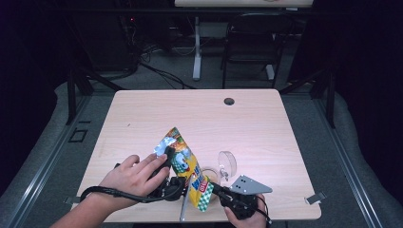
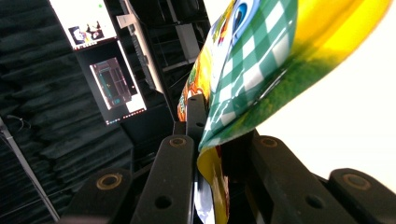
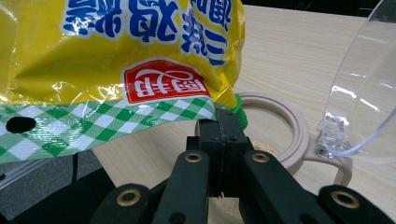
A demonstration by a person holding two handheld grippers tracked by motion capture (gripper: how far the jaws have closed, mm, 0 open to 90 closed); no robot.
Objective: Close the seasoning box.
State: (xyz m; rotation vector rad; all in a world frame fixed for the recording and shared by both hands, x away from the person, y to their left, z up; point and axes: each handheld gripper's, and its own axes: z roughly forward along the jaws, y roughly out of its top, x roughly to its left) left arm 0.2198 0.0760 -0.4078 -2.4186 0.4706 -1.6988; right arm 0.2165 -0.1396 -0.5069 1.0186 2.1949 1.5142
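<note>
Light wood bench (image 1: 142, 114) with a round cable hole (image 1: 229, 101) near its far edge. Grey floor (image 1: 166, 76) beyond it, with black cables (image 1: 161, 71) trailing across. Dark chair (image 1: 252, 42) stands behind the bench, beside a white leg (image 1: 196, 47) of a second table (image 1: 242, 3). Black drapes (image 1: 28, 71) close off both sides. Two lit monitors (image 2: 112, 84) hang against dark padded wall (image 2: 42, 93). Metal rails (image 1: 43, 161) flank the bench.
</note>
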